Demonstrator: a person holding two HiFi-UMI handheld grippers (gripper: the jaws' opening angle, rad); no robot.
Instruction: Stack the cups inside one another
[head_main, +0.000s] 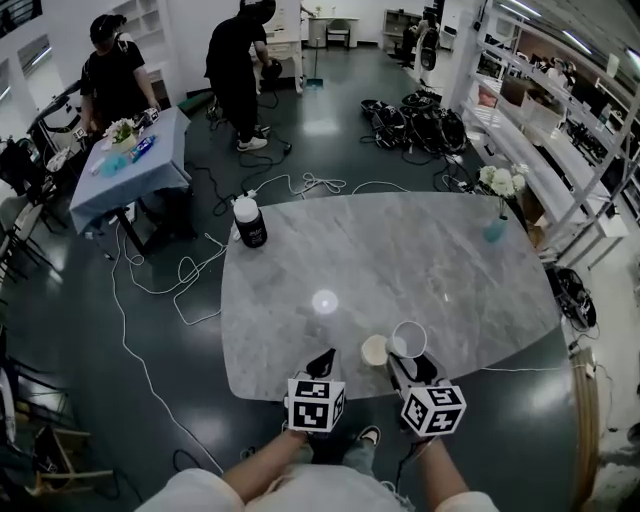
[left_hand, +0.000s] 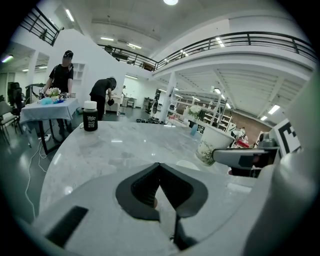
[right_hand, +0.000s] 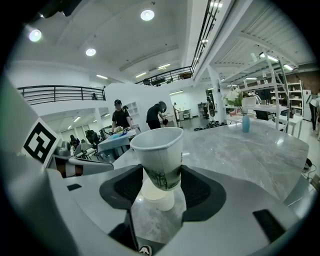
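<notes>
On the left we see the left gripper (left_hand: 159, 166), jaws pressed together and empty, at the table's (head_main: 400, 250) near edge. To its right, our right gripper (right_hand: 161, 172) clamps a cup (right_hand: 159, 150) just over a second cup (right_hand: 159, 196) standing on the table.

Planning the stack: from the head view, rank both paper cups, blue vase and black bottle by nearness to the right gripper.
1. Paper cup, in right gripper.
2. Second paper cup, just left.
3. Blue vase, far right.
4. Black bottle, far left.
</notes>
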